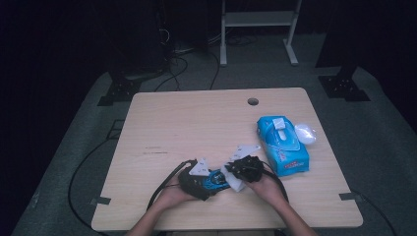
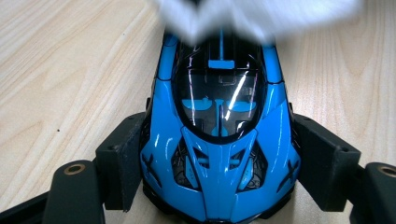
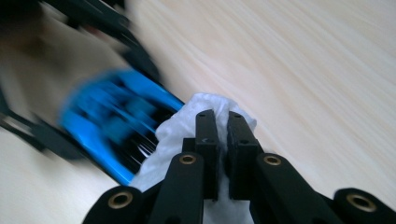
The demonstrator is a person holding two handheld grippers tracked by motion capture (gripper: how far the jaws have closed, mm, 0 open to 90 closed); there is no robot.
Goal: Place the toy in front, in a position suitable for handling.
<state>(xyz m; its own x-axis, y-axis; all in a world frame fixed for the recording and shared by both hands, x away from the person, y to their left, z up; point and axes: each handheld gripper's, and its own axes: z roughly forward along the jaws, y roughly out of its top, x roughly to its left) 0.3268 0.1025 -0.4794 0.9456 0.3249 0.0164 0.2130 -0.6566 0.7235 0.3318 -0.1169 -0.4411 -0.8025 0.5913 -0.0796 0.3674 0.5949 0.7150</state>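
Left gripper view: blue toy car [image 2: 219,140] sits on the worktop [image 2: 60,70], clamped at both flanks by the left tongs [image 2: 219,163], pads pressed against the bodywork near one end. At the car's far end a blurred white wipe [image 2: 252,16] lies over the bodywork. Right gripper view: right tongs [image 3: 223,135] pinched tight on the white wipe, jaws nearly touching with only the cloth between them; wipe bunched against the end of the car, car and left tongs smeared by motion blur. High view: car [image 1: 215,180] near the front edge of the worktop, middle, between left tongs [image 1: 196,179] and right tongs [image 1: 243,169], a hand behind each. Off to the right, just beside the right hand, a blue wipes pack [image 1: 282,145] lies flat, a loose white wad [image 1: 305,132] touching its far side. Round cable hole [image 1: 253,102] near the back edge.
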